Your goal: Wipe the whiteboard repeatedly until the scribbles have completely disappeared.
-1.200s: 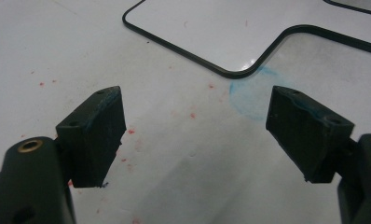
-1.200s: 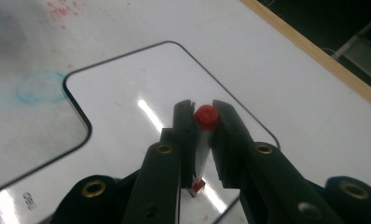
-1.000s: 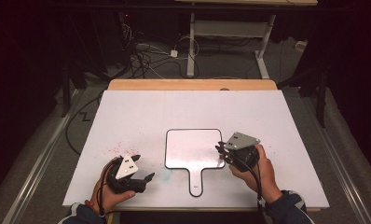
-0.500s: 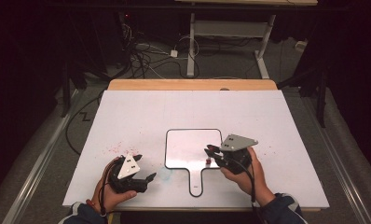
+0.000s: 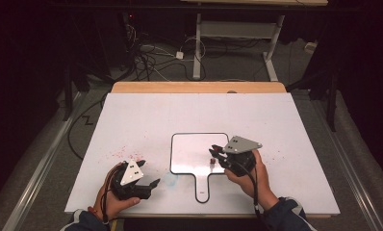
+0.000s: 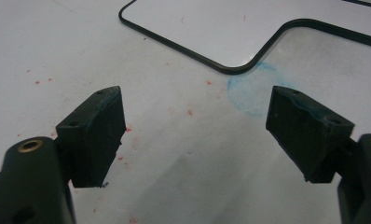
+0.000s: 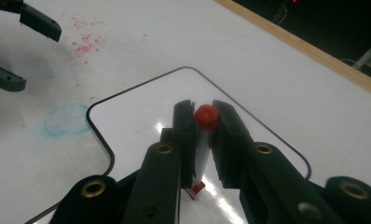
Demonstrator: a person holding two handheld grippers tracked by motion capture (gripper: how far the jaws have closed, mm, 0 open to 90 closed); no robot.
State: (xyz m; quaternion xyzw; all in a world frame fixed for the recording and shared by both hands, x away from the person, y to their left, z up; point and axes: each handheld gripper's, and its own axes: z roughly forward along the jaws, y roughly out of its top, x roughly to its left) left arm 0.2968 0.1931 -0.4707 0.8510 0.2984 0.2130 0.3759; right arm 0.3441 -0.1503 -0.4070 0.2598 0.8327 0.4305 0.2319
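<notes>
A small white board [image 5: 192,149] with a black rim and a handle lies on the table [image 5: 146,120]. My right gripper [image 5: 213,153] hovers over the board's right part, shut on a marker [image 5: 212,160] with a red cap. In the right gripper view the marker [image 7: 206,116] stands upright between the pads of the right gripper [image 7: 203,109], tip down near the board [image 7: 141,107]. My left gripper [image 5: 148,174] rests at the front left of the table, open, with nothing between its jaws. In the left gripper view its pads [image 6: 97,126] stand wide apart above the tabletop.
A faint blue smudge [image 5: 170,179] marks the table just left of the board's handle [image 5: 202,185], and it shows between the left jaws as a blue smudge [image 6: 251,93]. Red specks [image 5: 124,154] dot the table beyond the left gripper. A wooden strip [image 5: 199,87] edges the far side.
The right gripper's tip with the marker has shifted a little to the left, further over the board. The left gripper has stayed in place.
</notes>
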